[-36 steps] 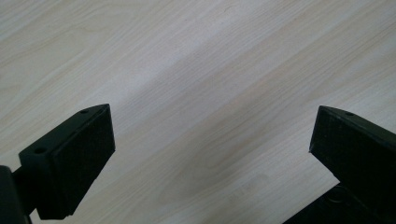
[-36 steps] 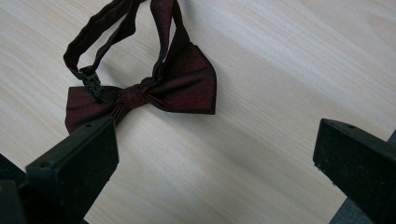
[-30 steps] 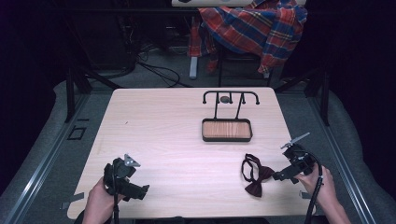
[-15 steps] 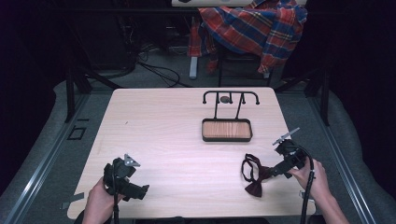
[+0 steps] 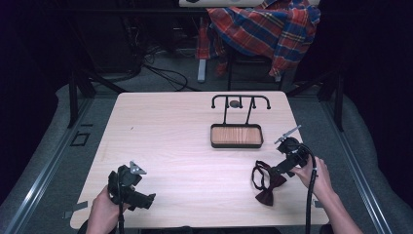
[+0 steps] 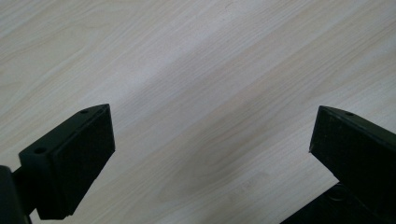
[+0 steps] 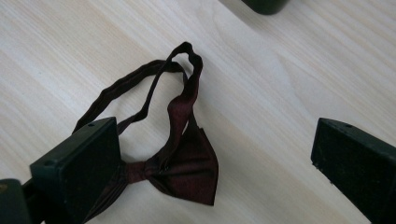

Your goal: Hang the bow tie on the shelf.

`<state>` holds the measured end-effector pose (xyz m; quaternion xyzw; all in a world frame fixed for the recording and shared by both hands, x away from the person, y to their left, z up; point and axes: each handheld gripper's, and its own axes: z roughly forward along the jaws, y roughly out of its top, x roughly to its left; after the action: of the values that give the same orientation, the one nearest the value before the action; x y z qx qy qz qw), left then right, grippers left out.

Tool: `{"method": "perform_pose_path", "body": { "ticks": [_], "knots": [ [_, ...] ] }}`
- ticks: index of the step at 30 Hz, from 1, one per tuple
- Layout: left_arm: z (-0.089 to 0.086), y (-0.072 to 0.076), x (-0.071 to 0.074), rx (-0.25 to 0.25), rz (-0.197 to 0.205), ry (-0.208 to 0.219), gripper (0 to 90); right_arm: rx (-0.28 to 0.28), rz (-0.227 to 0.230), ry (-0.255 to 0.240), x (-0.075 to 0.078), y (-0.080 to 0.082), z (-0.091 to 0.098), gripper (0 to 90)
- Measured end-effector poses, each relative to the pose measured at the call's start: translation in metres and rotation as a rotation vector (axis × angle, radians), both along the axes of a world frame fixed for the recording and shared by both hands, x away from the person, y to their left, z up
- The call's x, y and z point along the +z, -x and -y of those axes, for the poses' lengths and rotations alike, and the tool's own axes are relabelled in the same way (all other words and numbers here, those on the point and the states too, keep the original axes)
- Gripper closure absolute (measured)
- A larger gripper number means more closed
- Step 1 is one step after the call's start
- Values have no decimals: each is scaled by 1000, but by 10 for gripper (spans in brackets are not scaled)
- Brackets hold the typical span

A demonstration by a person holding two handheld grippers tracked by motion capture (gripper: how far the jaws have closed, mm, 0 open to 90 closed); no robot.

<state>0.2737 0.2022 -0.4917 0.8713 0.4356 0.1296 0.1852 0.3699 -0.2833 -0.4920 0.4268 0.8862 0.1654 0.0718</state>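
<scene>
Bare table (image 5: 170,141) spreads wide on the left and middle; a stand with tray (image 5: 236,135) and a bow tie (image 5: 265,183) crowd the right

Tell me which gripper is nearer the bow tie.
Right. The right gripper is open right over the bow tie; the left gripper sits open far across the table.

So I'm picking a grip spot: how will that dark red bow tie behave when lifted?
The bow tie will probably go floppy: its strap lies in loose, crumpled loops. It looks light, thin fabric. Lifted by the knot, the strap would likely dangle; pushed, it may bunch rather than slide.
</scene>
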Motion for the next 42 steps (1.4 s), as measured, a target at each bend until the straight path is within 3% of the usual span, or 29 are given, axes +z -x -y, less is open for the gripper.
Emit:
{"method": "perform_pose_path", "body": {
  "ticks": [6, 7, 12, 16, 19, 25, 33, 34, 35, 39, 40, 42],
  "knots": [
    [2, -3, -3, -1, -20, -14, 1, 31, -18, 18, -7, -11, -10, 1],
    [2, -3, -2, -2, -18, -13, 1, 25, -15, 7, -9, -12, -12, 1],
    [0, 1, 0, 0, 0, -8, 1, 51, -14, 43, -11, -18, -18, 1],
    [1, -1, -1, -1, -11, -11, 1, 52, -27, 19, -13, -18, -19, 41],
    [0, -1, -1, 0, -11, -9, 1, 34, -28, -8, -16, -19, -16, 157],
    [1, -1, -1, -2, -7, -12, 1, 21, -63, -2, -21, -19, -19, 433],
    [2, 1, -1, -5, 3, -17, 1, 50, -122, 80, -34, -18, -30, 596],
    [2, 1, -1, -5, 3, -18, 1, 14, -100, 43, -40, -15, -32, 615],
    [2, 0, -1, -5, 1, -18, 1, 56, -129, 88, -38, -17, -31, 633],
    [1, 0, -1, -6, -1, -16, 1, 84, -167, 134, -41, -18, -33, 726],
    [1, 0, -1, -5, -2, -16, 1, 50, -151, 101, -44, -14, -34, 753],
    [1, 0, -1, -5, -2, -16, 1, 75, -166, 124, -42, -15, -33, 814]
  ]
}}
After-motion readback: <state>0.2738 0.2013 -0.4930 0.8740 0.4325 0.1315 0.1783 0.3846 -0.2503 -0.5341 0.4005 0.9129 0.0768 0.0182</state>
